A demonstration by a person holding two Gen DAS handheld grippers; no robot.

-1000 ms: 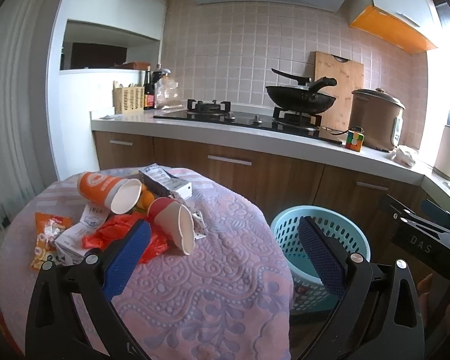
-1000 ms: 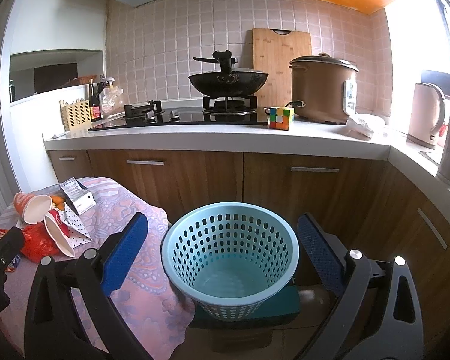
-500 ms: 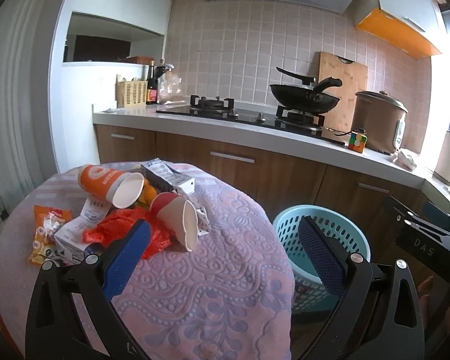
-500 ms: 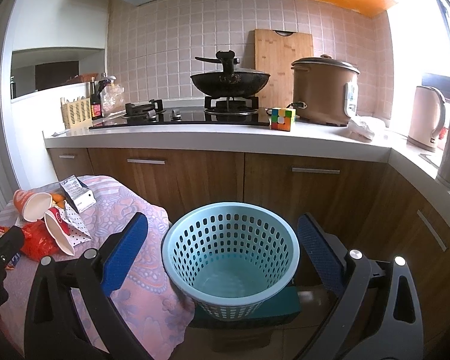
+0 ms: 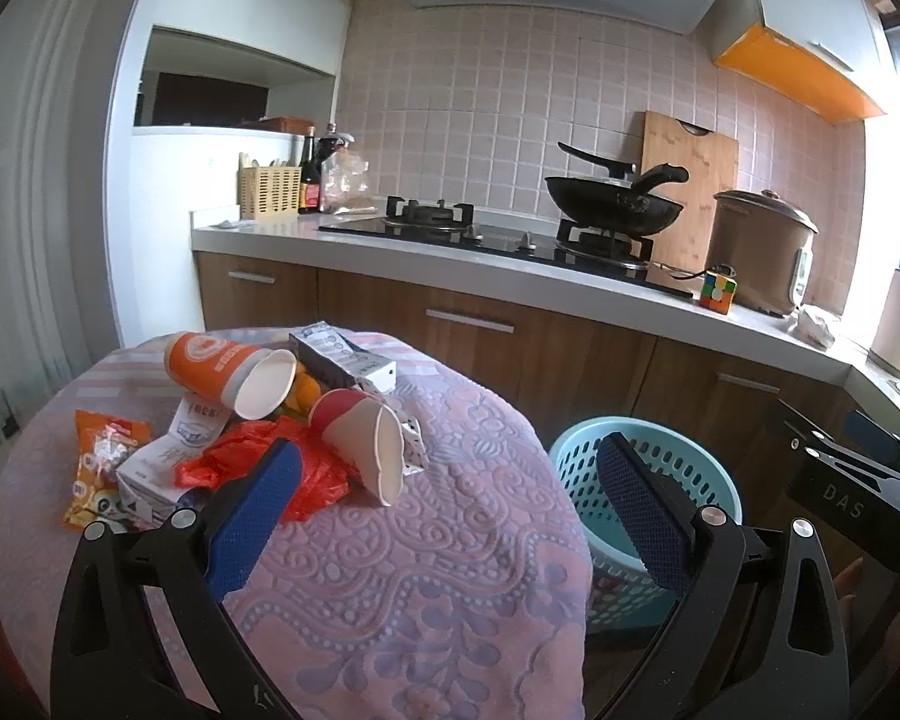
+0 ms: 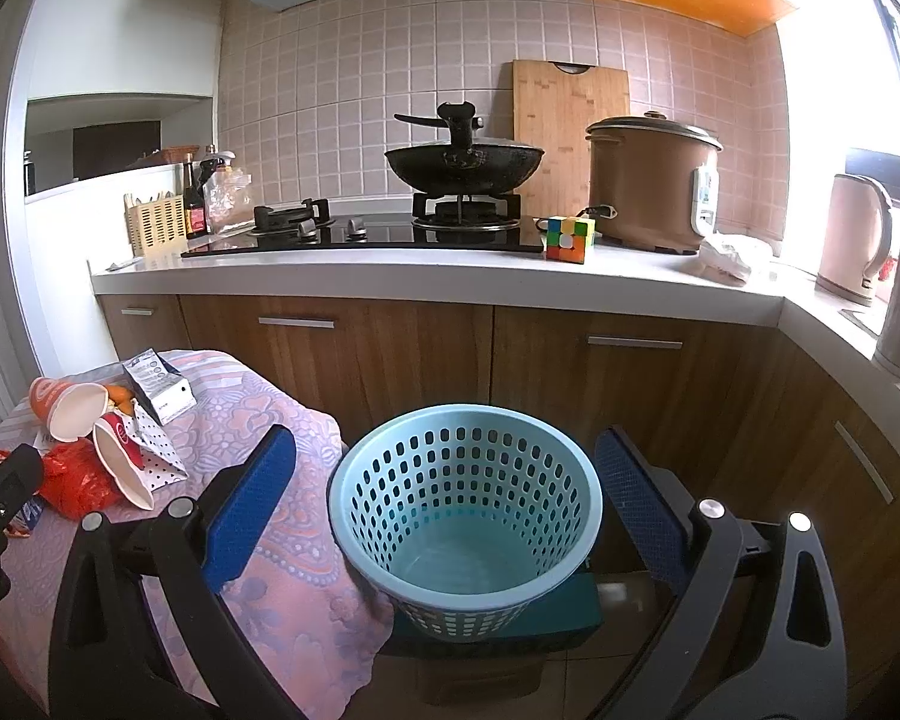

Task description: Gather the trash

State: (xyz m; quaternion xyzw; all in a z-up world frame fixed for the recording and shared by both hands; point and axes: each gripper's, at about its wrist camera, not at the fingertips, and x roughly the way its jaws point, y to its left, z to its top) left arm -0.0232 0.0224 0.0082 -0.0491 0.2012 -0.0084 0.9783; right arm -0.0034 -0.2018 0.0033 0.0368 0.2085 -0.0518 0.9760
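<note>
The left gripper (image 5: 447, 501) rises and draws back slightly from the littered table (image 5: 426, 576), so the orange cup (image 5: 222, 363) and red cup (image 5: 360, 435) sit lower in its view than a second ago; its jaws stay wide apart. The right gripper (image 6: 444, 492) barely shifts over the blue basket (image 6: 465, 516).

Tablecloth (image 5: 426, 564) lower centre: pink-lilac cloth, embossed, matt. Basket (image 6: 468, 510) lower centre: pale blue perforated plastic, smooth. Orange cup (image 5: 222, 363) and red cup (image 5: 360, 432), left of frame: paper, white matt insides. Red bag (image 5: 252, 462): thin crinkled glossy plastic. Snack packet (image 5: 99, 465) far left: glossy foil-like. Gripper pads (image 5: 252, 516): blue, textured rubbery. Cupboard fronts (image 6: 438, 348) mid-frame: wood grain, metal handles. Chopping board (image 6: 570, 120) upper centre: pale wood.
</note>
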